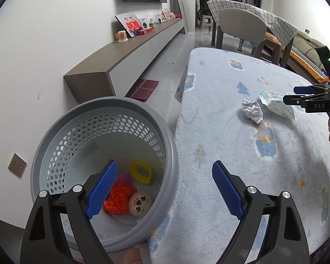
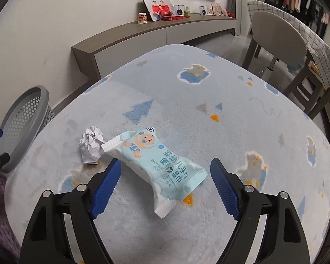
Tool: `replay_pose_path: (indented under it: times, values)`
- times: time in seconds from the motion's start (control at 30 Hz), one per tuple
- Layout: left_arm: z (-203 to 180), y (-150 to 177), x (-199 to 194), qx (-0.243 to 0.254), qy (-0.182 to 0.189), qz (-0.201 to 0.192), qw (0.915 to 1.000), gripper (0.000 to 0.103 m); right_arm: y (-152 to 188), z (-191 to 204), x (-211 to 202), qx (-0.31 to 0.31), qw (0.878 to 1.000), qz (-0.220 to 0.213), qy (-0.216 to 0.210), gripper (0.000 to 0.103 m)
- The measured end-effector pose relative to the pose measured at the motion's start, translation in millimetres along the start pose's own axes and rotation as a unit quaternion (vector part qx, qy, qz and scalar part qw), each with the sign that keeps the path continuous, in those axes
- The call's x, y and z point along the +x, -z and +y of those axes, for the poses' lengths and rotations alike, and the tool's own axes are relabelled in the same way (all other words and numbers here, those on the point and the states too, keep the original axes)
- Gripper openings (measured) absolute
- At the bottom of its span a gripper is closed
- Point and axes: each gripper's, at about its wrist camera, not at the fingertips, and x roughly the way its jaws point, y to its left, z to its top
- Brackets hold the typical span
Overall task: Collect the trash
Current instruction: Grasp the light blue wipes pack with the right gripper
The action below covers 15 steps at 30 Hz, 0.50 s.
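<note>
Plush, pale-blue fleece with cartoon bears and trees covers the worktop (image 2: 231, 114); the pile is short and soft, likely to give a little under a pressing tip.

Two pieces of trash are seen on it, touching or nearly so: a crumpled paper ball (image 2: 90, 144), white, hard-creased and irregular, and a baby-wipes packet (image 2: 162, 167), glossy film, pale teal, pillow-shaped with crimped white ends, lying at a slant.

Right tongs (image 2: 165, 187) are held wide, empty, with the ribbed blue pads set either side of the packet's lower half. The packet is not yet touched, as far as can be told.

Left tongs (image 1: 162, 189) are also spread wide and empty, poised over the near rim of the grey bin (image 1: 173, 154), which stands just off the worktop's edge. Perforated plastic wall, smooth rolled rim. Inside are noted an orange mesh wad (image 1: 118, 198), a yellow ring (image 1: 140, 171) and a small round face-printed piece (image 1: 140, 204).

Step judged: collection partly done; the packet grasp is being lined up. Next move calls for lowering the right tongs onto the packet and closing across its narrow width; slippery film may slide, so a firm mid-body pinch is advised. The paper ball is left for afterwards.
</note>
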Motion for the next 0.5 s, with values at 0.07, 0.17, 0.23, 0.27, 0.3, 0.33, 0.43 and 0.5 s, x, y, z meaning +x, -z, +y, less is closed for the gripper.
replay_pose_path:
  times: [0.07,0.17,0.23,0.27,0.3,0.33,0.43,0.5]
  values:
    - [0.1,-0.6,2.1,-0.001,0.000,0.002,1.0000,0.086,-3.9,-2.3,4.8,-0.009,1.000,0.004,-0.014,0.080]
    - [0.2,-0.6,4.1,0.000,-0.002,0.005,1.0000,0.086,-9.9,-6.1,13.9,-0.016,0.999,0.014,-0.044,0.080]
    - [-0.3,-1.1,5.6,0.001,-0.002,0.007,1.0000,0.086,-12.5,-5.6,18.5,-0.022,0.998,0.017,-0.056,0.080]
    - [-0.7,-0.7,6.1,0.002,-0.003,0.008,1.0000,0.086,-13.9,-5.5,20.8,-0.023,0.997,0.020,-0.064,0.080]
    - [-1.0,-0.6,6.8,0.003,-0.003,0.009,1.0000,0.086,-15.5,-5.4,24.2,-0.024,0.997,0.026,-0.074,0.080]
    - [-1.0,-1.0,7.4,0.003,-0.003,0.010,0.9999,0.086,-16.7,-4.8,27.1,-0.026,0.996,0.032,-0.078,0.080]
    - [-1.1,-1.3,8.4,0.003,-0.002,0.011,0.9999,0.086,-17.4,-0.6,32.1,-0.038,0.996,0.039,-0.074,0.080]
    - [-1.7,-1.1,8.6,0.004,-0.003,0.011,0.9999,0.086,-16.9,2.6,35.0,-0.044,0.995,0.043,-0.075,0.080]
